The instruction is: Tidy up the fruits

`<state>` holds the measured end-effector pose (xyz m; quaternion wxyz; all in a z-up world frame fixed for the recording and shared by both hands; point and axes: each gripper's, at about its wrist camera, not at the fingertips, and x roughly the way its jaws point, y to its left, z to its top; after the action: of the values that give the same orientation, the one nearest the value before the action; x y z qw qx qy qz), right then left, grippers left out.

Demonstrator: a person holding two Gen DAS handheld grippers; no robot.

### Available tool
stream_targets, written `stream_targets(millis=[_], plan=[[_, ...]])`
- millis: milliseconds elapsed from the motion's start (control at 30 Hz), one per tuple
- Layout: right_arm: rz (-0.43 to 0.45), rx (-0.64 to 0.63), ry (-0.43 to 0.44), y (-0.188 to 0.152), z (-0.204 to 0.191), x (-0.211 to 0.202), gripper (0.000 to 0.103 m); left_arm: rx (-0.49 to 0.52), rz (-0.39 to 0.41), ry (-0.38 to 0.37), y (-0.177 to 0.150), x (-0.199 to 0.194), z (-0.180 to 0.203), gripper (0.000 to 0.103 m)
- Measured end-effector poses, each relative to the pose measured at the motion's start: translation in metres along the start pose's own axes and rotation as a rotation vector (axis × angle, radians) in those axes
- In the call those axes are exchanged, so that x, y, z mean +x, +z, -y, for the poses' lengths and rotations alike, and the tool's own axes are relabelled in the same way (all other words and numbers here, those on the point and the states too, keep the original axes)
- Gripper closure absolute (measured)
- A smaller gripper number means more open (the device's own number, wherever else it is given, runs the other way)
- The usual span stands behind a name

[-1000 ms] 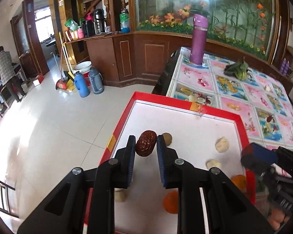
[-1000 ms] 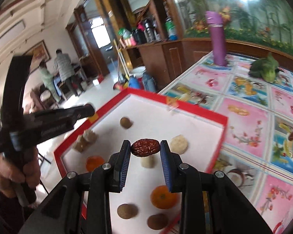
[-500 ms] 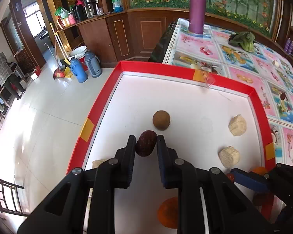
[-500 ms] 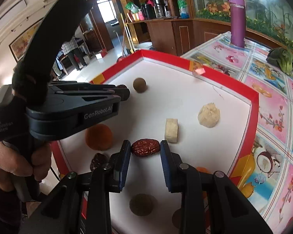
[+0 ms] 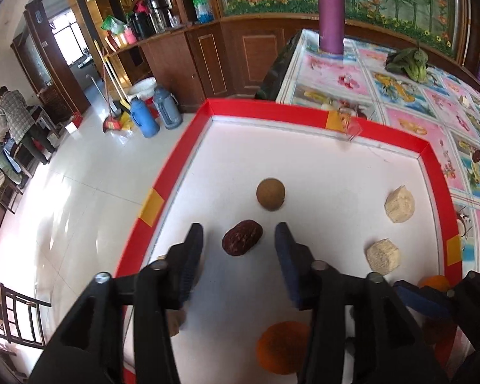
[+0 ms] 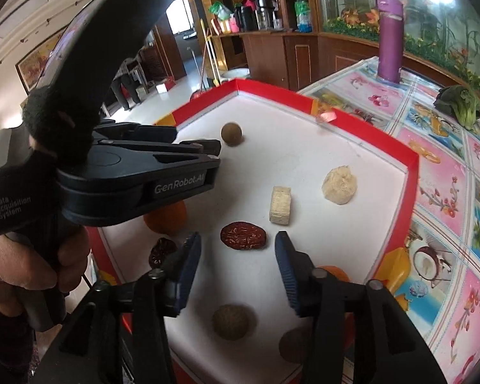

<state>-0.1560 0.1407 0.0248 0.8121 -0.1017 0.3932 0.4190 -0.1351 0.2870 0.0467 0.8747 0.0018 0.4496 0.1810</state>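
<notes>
**Releasing dates onto the red-rimmed tray**

Hovering low over the tray, both tools stand wide open with nothing in their grip.

Left gripper: jaws spread, a dark red date lying on the white floor between them, clear of both pads. Closest to the lens, an orange fruit sits under the tool body. Beyond the date, just ahead of the fingertips, a round brown fruit. To the right, two pale rough chunks, one behind the other, near the right wall.

Right gripper: likewise parted, a second date lying flat on the floor ahead of the tips, untouched. Nearest the camera, two brown round fruits. A third, smaller shrivelled date lies left of the left finger, though partly hidden, so identity is uncertain. Farther in, a pale block stands upright.

Off the tray: purple bottle and leafy greens on the patterned tablecloth.

Step in hand, as judged: placing, with both dates set down and let go. Dates lie near one another, suggesting grouping by kind.

Next move calls for lifting each tool straight up so the pads do not nudge the dates, then choosing the next stray fruit, probably a brown round one.
</notes>
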Motion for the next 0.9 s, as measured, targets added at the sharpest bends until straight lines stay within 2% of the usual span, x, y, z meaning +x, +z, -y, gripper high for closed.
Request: stream_targets(millis=[133,167,200,333,433,467,533,567,633,733,900], plan=[[0.081,0.014,0.003,-0.004,0.007,-0.031,0.054,-0.006,0.105,0.04,-0.001,-0.037,0.004,0.037],[0.105,0.021,0.002,-0.005,0.01,-0.04,0.054,-0.012,0.136,0.05,-0.003,-0.048,0.006,0.03],[0.132,0.028,-0.004,-0.006,0.014,-0.052,0.052,-0.017,0.174,0.063,-0.006,-0.063,0.007,0.023],[0.249,0.084,-0.045,-0.015,0.029,-0.1,0.045,-0.033,0.301,0.094,-0.019,-0.114,0.017,0.011],[0.336,0.133,-0.08,-0.024,0.037,-0.137,0.04,-0.051,0.37,0.078,-0.029,-0.149,0.028,0.0],[0.361,0.142,-0.097,-0.026,0.039,-0.147,0.038,-0.052,0.389,0.066,-0.033,-0.159,0.032,0.0],[0.418,0.16,-0.143,-0.035,0.039,-0.169,0.028,-0.051,0.402,0.052,-0.04,-0.176,0.042,0.0],[0.443,0.168,-0.162,-0.04,0.039,-0.177,0.026,-0.051,0.406,0.047,-0.044,-0.182,0.047,0.0],[0.493,0.182,-0.185,-0.05,0.039,-0.193,0.025,-0.056,0.407,0.033,-0.052,-0.195,0.055,0.0],[0.523,0.197,-0.211,-0.062,0.039,-0.206,0.024,-0.064,0.405,0.005,-0.065,-0.209,0.064,0.0],[0.555,0.214,-0.208,-0.078,0.041,-0.223,0.023,-0.104,0.437,0.055,-0.084,-0.232,0.072,0.0]])
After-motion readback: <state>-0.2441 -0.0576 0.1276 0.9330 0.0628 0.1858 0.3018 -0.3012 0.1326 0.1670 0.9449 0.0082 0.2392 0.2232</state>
